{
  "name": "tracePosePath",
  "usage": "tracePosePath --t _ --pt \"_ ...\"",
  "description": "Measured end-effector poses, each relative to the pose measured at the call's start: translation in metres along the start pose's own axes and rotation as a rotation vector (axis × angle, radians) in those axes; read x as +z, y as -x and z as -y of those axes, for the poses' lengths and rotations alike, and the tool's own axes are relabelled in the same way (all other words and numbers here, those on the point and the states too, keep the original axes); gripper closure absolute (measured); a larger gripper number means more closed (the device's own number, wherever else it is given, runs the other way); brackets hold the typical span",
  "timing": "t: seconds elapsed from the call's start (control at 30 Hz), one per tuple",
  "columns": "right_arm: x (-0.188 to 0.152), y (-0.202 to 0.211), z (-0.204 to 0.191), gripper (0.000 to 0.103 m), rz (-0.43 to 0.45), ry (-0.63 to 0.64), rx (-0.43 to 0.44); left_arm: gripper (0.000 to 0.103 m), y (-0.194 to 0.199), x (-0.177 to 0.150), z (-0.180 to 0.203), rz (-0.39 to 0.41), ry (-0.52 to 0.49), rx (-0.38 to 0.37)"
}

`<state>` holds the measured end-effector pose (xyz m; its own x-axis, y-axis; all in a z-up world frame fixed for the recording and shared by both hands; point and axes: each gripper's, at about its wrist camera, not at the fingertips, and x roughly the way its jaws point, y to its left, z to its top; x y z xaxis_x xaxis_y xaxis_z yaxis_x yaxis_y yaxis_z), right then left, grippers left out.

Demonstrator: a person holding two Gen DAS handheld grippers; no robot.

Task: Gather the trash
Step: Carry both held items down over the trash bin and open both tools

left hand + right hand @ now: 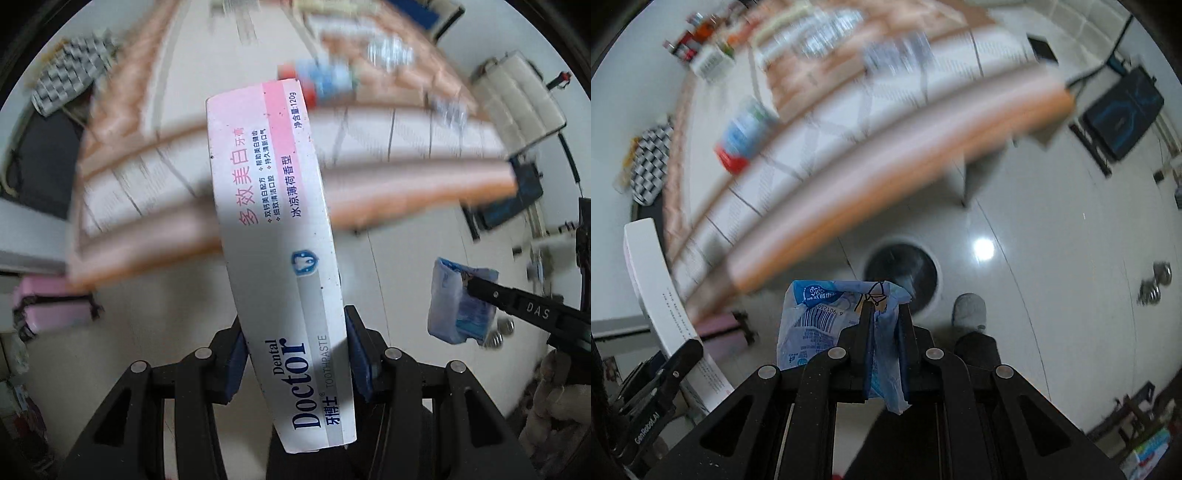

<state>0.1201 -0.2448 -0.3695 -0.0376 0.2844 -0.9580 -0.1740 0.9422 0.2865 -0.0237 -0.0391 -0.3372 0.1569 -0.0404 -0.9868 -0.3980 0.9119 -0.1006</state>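
A white and pink toothpaste box [273, 221] stands lengthwise in my left gripper [295, 354], whose blue pads press on its two sides. My right gripper [884, 306] is shut on a crumpled blue plastic wrapper [820, 321] with a barcode. In the left wrist view that wrapper [447, 306] hangs to the right, pinched by the right gripper [471, 286]. In the right wrist view the toothpaste box [653, 288] shows at the far left. A round white-rimmed bin [934, 295] with a dark inside stands on the floor just beyond the wrapper.
A table with an orange edge [886, 173] runs blurred across both views; a bottle with a red cap [746, 136] lies on it. A person's grey shoe [967, 310] is beside the bin. The floor is pale glossy tile. A dark device [1123, 110] sits far right.
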Motion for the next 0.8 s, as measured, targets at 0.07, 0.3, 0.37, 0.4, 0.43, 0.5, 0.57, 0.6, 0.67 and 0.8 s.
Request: tracePosePath --t 0.07,0.3,0.37,0.4,0.43,0.5,0.57,0.6,0.67,0.8 --pt "-0.013 -0.031 0.019 0.091 -0.051 -0.017 -0.017 0.059 -0.038 -0.008 0.004 -0.073 0.005 -0.038" --pt "-0.025 -0.147 0.077 0.091 -0.153 -0.062 -0.082 0.059 -0.184 -0.010 0.011 -0.246 0.052 -0.137" --pt "-0.021 -0.184 0.090 0.091 -0.166 -0.072 -0.091 0.061 -0.222 -0.004 0.012 -0.261 0.060 -0.144" --pt "-0.019 -0.203 0.096 0.091 -0.173 -0.077 -0.092 0.061 -0.245 -0.001 0.012 -0.277 0.064 -0.152" --pt "-0.017 -0.218 0.099 0.091 -0.179 -0.081 -0.093 0.061 -0.267 0.003 0.011 -0.288 0.073 -0.168" --pt "-0.010 -0.258 0.108 0.091 -0.191 -0.088 -0.090 0.061 -0.305 0.009 0.008 -0.315 0.097 -0.193" --pt "-0.004 -0.292 0.112 0.091 -0.196 -0.089 -0.091 0.061 -0.338 0.014 0.003 -0.334 0.123 -0.219" --pt "-0.001 -0.308 0.112 0.091 -0.203 -0.092 -0.077 0.061 -0.354 0.017 0.000 -0.338 0.140 -0.221" --pt "0.004 -0.342 0.113 0.085 -0.210 -0.092 -0.059 0.057 -0.376 0.020 -0.006 -0.341 0.167 -0.212" --pt "0.009 -0.398 0.116 0.054 -0.235 -0.088 -0.003 0.022 -0.395 0.017 -0.022 -0.315 0.211 -0.168"
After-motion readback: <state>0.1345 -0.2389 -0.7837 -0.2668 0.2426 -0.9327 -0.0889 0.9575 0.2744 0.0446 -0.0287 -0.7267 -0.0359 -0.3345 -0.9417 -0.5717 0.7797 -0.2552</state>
